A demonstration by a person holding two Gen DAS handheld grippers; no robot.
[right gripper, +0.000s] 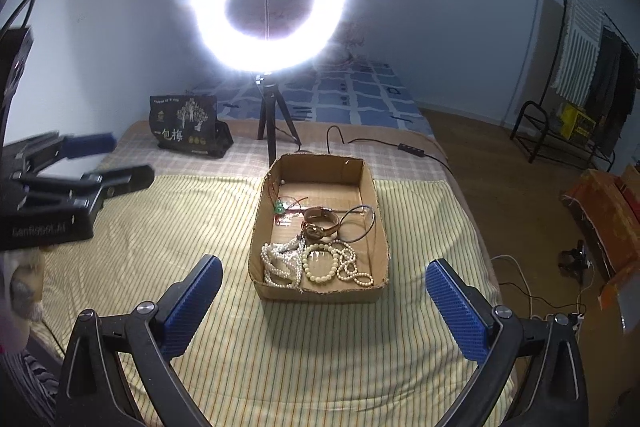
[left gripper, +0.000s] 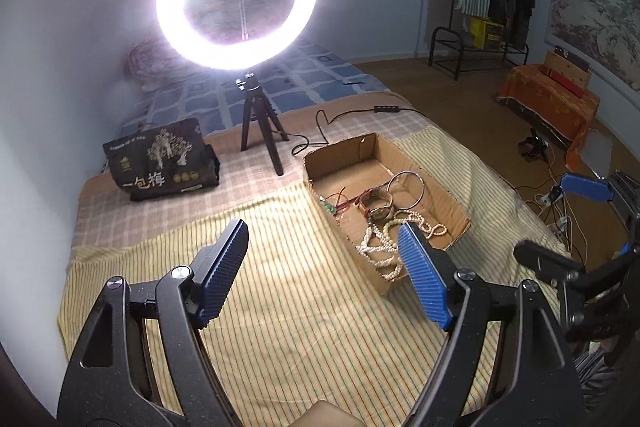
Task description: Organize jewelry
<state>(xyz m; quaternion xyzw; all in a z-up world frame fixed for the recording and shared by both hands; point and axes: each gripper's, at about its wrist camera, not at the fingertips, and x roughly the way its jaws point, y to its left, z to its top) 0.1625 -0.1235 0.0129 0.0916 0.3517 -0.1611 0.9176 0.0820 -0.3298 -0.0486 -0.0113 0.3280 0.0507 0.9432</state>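
Two hand-held grippers, left (left gripper: pixel 324 247) and right (right gripper: pixel 324 287), gape empty over striped bedcover (right gripper: pixel 320 347); ring light (right gripper: pixel 266 3) beyond.

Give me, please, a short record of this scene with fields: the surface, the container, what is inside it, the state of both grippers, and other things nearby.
surface: striped cloth on a bed
container: open cardboard box, standing on the cloth
contents: pearl necklaces, bead bracelet, watch, thin bangle, red cord with a green piece
left hand-held gripper: open, empty
right hand-held gripper: open, empty, in front of the box
nearby: ring light on a tripod, black bag
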